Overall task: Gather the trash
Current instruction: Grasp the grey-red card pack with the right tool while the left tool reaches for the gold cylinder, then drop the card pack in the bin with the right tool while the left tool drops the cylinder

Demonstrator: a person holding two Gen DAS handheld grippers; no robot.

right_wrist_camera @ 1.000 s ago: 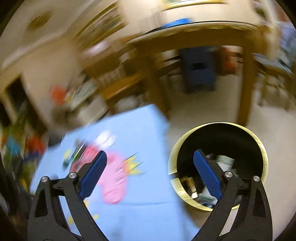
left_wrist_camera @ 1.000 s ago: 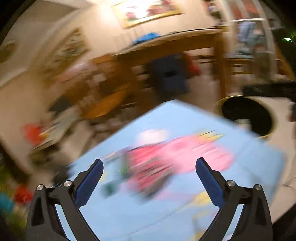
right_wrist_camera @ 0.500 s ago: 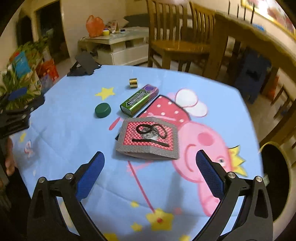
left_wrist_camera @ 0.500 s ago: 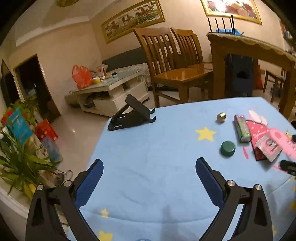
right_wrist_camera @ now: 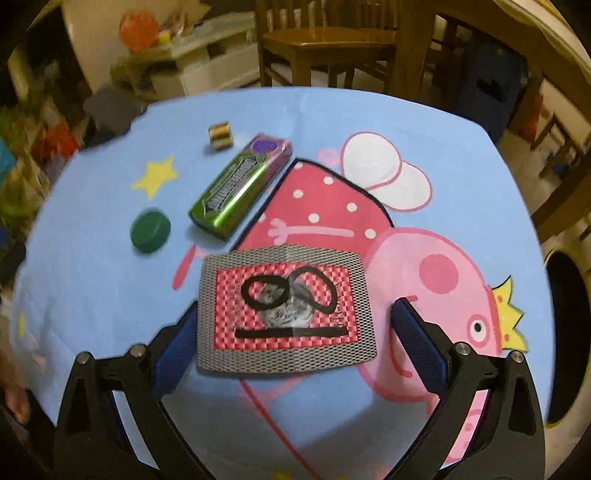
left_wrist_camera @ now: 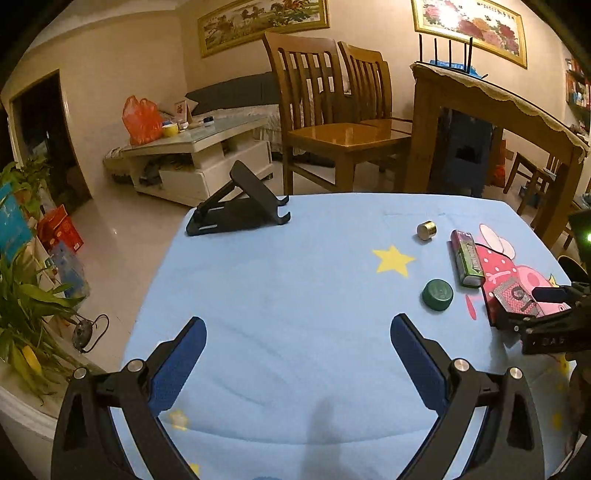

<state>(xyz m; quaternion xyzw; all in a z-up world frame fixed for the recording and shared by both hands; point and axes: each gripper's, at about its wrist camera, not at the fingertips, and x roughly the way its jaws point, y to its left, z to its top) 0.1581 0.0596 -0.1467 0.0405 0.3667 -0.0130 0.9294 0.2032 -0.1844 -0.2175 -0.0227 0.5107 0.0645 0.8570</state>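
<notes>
Fingers [right_wrist_camera: 417, 343], right gripper [right_wrist_camera: 291, 347]: spread wide, straddling flat foil wrapper [right_wrist_camera: 286, 308] on desk [right_wrist_camera: 92, 295], nothing held. Wrapper likely light, flimsy, slippery; pinch an edge. Left gripper [left_wrist_camera: 297, 360]: wide, empty.

So on the worktop [right_wrist_camera: 436, 122] I count four bits of trash: one red-and-grey foil packet [right_wrist_camera: 286, 308], one green gum pack [right_wrist_camera: 240, 184], one green bottle cap [right_wrist_camera: 150, 230] and one little gold spool [right_wrist_camera: 219, 134]. Also one black phone stand [left_wrist_camera: 240, 201]. Behind it, two wooden chairs [left_wrist_camera: 332, 110] and two framed paintings [left_wrist_camera: 264, 22] on the wall.
</notes>
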